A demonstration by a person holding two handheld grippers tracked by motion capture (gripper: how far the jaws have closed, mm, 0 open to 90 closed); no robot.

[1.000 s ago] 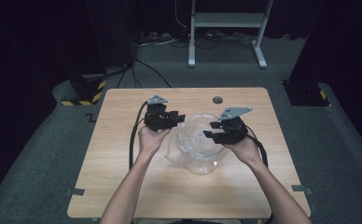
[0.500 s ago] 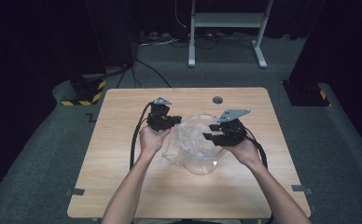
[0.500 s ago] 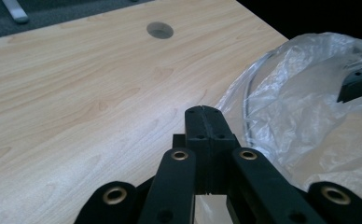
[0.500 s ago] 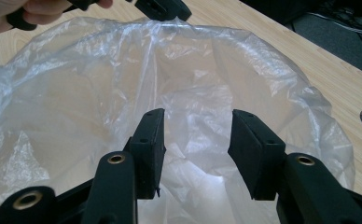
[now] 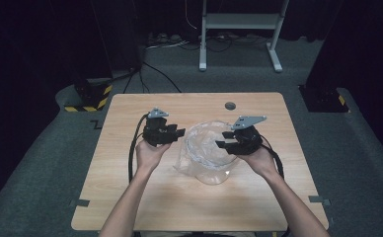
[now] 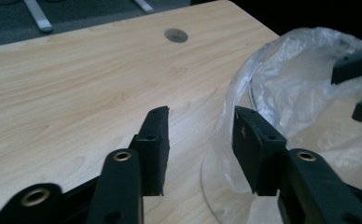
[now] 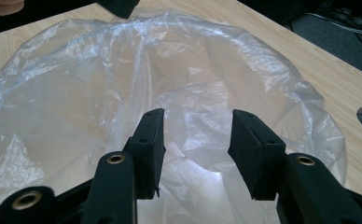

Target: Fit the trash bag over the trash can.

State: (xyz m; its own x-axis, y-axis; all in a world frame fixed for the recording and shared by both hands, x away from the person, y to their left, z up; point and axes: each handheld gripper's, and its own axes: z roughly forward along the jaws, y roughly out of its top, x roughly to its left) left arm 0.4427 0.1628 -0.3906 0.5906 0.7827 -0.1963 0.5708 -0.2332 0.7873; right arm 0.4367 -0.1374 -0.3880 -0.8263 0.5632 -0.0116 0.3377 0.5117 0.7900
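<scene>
Wooden table (image 5: 130, 197), dark room behind. Clear bowl (image 5: 210, 170) at centre, lined with plastic bag (image 5: 207, 143). Left gripper (image 5: 172, 133) jaws just opened, film beside right jaw, unpinched. Right gripper (image 5: 225, 140) jaws parted over bag mouth, film loose between them, apparently positioned for spreading liner.

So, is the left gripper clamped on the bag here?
No, the left gripper is open, with the bag beside one jaw, not pinched.
</scene>
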